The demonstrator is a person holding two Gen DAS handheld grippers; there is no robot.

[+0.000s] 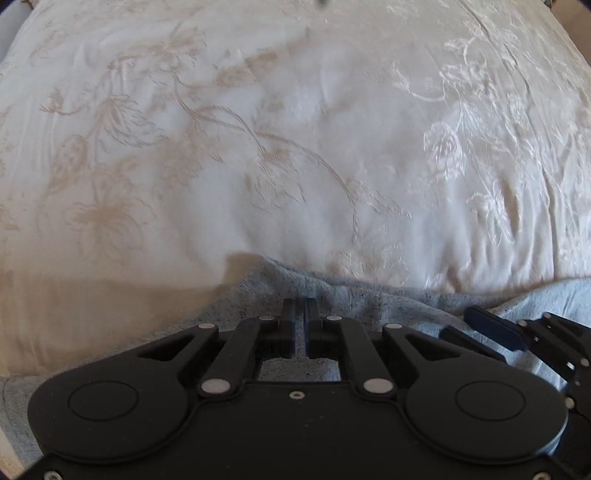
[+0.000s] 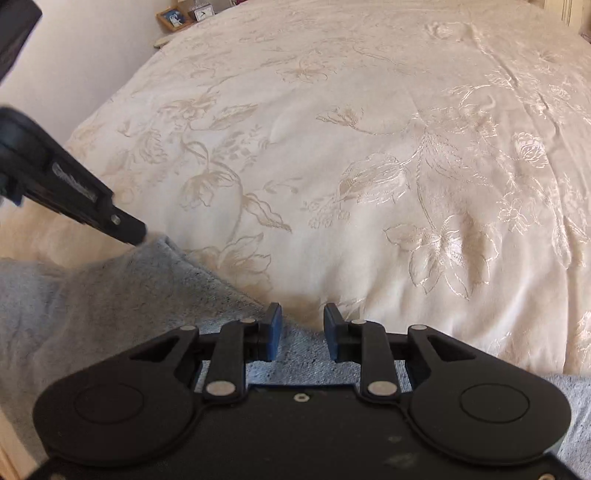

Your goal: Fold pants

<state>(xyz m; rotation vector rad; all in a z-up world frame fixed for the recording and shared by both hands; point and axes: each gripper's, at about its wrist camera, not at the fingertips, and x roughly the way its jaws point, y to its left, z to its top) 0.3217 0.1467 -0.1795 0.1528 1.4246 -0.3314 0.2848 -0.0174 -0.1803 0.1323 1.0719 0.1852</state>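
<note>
Pants: soft light-blue knit pants (image 2: 122, 291) lie at the near edge of the cream bed cover with stitched flowers (image 2: 332, 147). They look bunched up, not flat.

Left gripper: the black left gripper (image 1: 299, 308) points down at the pants. Its fingers are almost closed, with only a thin slit between them. In the right wrist view its tip sits at a peak of blue cloth that rises up toward it, so it looks like it pinches that bit of the pants.

Right gripper: the black right gripper with blue pads (image 2: 302, 325) has its fingers apart. Nothing is squeezed between them. It hangs over the edge of the pants, where blue cloth meets the bed cover.

Done so far: it seems very little. No neat fold shows in either view.

Left to do: it looks like the pants need to be spread flat, folded leg on leg, then folded again.

Only in the right wrist view: the pulled-up peak of cloth under the left gripper, more of the pants going off toward the near left corner, and a small wooden picture frame (image 2: 173, 16) past the far left corner of the bed.

Only in the left wrist view: the thin slit between the left fingers, and the right gripper seen from the side near the right edge of the bed.

Cannot tell: the whole shape of the pants, as most of it is hidden under the grippers.
</note>
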